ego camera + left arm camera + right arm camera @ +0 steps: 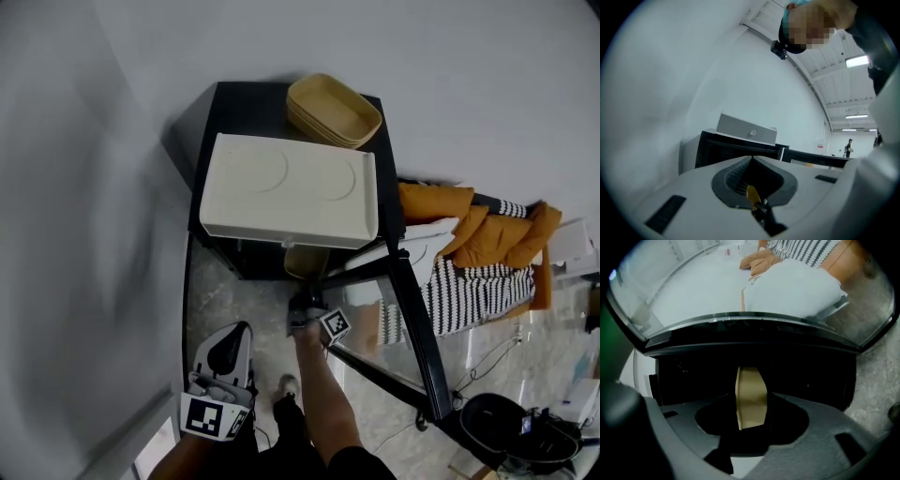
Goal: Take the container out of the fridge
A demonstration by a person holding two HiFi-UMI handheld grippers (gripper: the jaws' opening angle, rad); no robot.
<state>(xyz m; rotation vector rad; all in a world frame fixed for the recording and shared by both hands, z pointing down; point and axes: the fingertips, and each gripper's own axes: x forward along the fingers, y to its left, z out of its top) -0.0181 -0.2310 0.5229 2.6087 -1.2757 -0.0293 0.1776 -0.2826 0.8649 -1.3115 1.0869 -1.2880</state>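
A tan container [751, 397] stands on edge between the jaws of my right gripper [751, 420], which is shut on it in front of the dark inside of the black fridge [806, 376]. In the head view the right gripper [307, 302] sits at the fridge's [239, 108] open front, with the container [304, 262] showing just under the white box. My left gripper [221, 373] hangs low at the left, away from the fridge. Its jaws [751, 161] are shut with nothing in them.
A white box-shaped appliance [289, 192] and a stack of tan bowls [333, 111] sit on the fridge top. The fridge's glass door [412, 323] stands swung open to the right. Orange and striped cushions [483, 248] lie beyond it. A grey wall runs along the left.
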